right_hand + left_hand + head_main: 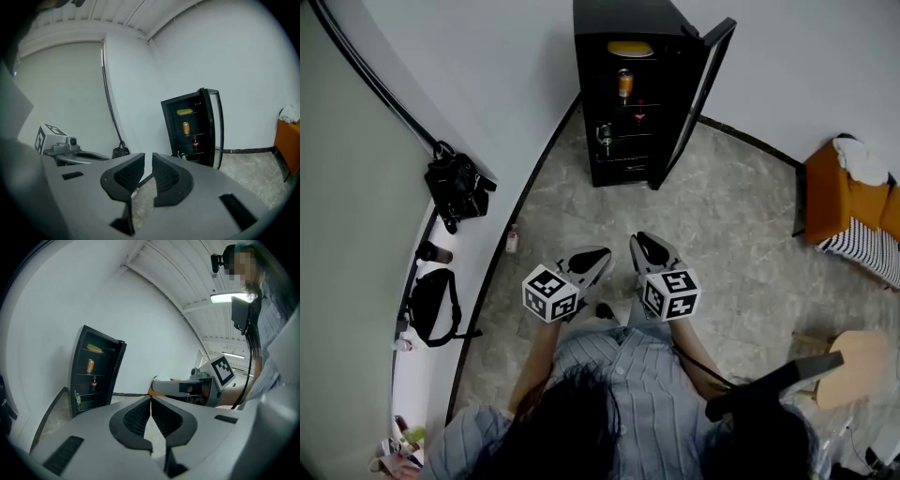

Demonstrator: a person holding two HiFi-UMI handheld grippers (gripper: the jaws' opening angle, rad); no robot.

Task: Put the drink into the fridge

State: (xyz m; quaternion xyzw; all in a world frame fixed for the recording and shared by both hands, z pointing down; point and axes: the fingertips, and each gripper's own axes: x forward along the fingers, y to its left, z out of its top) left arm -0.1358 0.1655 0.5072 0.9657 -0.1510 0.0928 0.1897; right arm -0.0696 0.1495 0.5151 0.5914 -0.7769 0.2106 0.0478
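Observation:
The black fridge stands against the far wall with its door swung open to the right. On its shelves I see a yellow item, an orange can, a small red-labelled bottle and a green can. My left gripper and right gripper are side by side in front of my chest, well short of the fridge. Both point toward it. The left gripper has its jaws together and empty. The right gripper is shut with only a thin slit and nothing between its jaws.
Two black bags and a cup sit on the white ledge at the left. A small bottle stands on the floor by the wall. An orange seat is at the right, with a wooden stool nearer me.

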